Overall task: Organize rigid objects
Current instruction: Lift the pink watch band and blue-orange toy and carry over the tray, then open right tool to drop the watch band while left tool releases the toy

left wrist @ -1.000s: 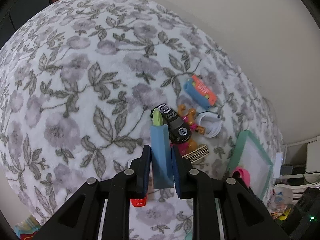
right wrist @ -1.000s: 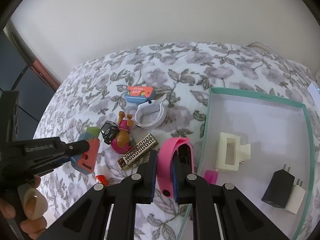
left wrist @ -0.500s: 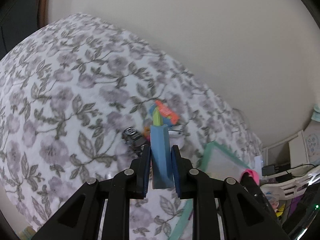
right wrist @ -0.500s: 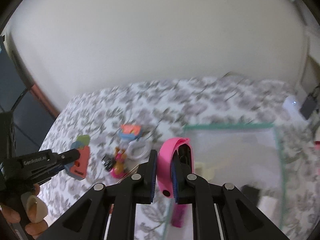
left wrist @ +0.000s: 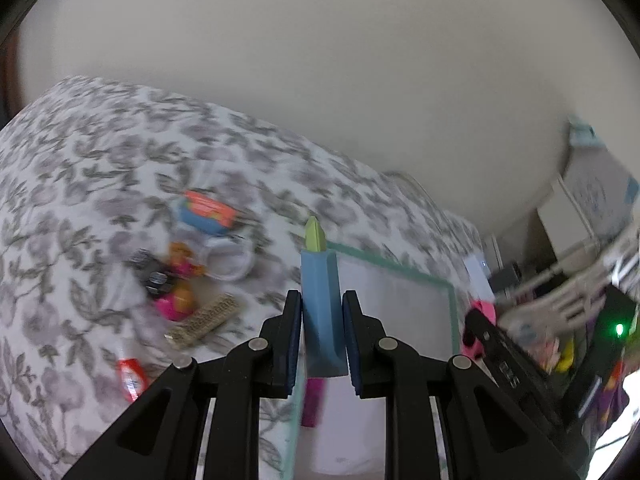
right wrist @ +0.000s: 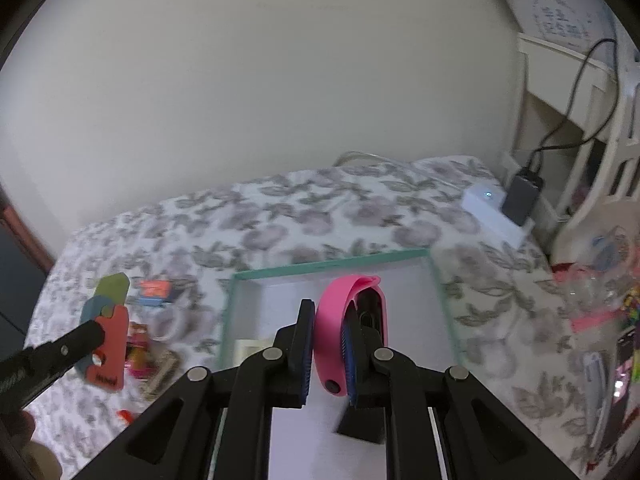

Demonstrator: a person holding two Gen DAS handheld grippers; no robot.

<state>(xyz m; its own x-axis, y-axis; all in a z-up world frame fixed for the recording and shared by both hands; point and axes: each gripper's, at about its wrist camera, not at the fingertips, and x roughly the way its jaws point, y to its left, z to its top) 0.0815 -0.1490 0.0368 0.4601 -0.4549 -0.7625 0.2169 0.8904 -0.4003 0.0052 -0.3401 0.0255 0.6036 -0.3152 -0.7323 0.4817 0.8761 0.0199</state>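
The left gripper (left wrist: 322, 336) is clamped on a blue tool (left wrist: 321, 312), a flat folding thing with a green blade (left wrist: 314, 234) at its far end. Its long axis runs straight out along the fingers, tip pointing away toward the wall, above the near corner of the tray (left wrist: 450, 304). From the right wrist view its red face (right wrist: 110, 344) shows, standing roughly upright. The right gripper (right wrist: 326, 352) pinches a pink band (right wrist: 334, 320) on edge, its loop reaching forward over the tray (right wrist: 332, 262). Loose toys (left wrist: 180, 280) lie on the floral cloth (left wrist: 80, 184) left of the tray.
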